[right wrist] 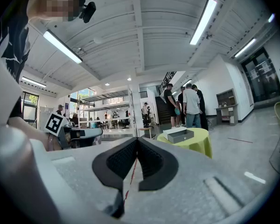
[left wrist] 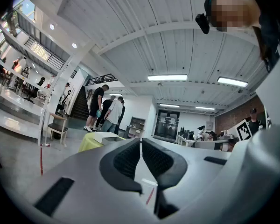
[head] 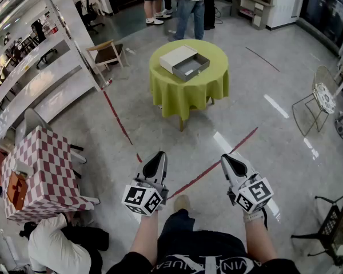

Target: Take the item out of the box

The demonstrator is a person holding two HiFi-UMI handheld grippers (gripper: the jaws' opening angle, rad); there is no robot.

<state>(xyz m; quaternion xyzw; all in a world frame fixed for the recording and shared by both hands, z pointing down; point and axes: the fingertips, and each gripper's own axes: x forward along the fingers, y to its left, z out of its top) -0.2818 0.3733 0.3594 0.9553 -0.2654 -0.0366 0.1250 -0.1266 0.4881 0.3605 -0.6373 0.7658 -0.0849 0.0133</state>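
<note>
The left gripper (left wrist: 140, 141) has its dark ribbed jaws pressed together with nothing between them. The right gripper (right wrist: 136, 141) is the same, closed and empty. In the head view both grippers (head: 158, 162) (head: 231, 163) are side by side at waist height. They are carried on bare forearms that reach straight forward, with the jaws pointing ahead and the marker cubes turned back toward the person.

A red tape line (head: 119, 121) crosses the pale polished floor ahead. Well beyond it stands the round table draped in yellow-green cloth (head: 186, 93). On top is the shallow grey open box (head: 191, 67), which touches a flat white lid (head: 176, 57) on its far-left side. The item inside cannot be made out from here, and the tray shows only a grey interior.

The box looks like light, stiff card, so it would probably slide on the cloth if pushed. The likely way is to steady one wall with one gripper and lift the item by its edges with the other. Its weight and fragility cannot be judged yet. The table is far out of reach, so the person must walk up to it first.

Several people stand beyond the table, and a red-and-white chequered table (head: 43, 173) is off to the left.
</note>
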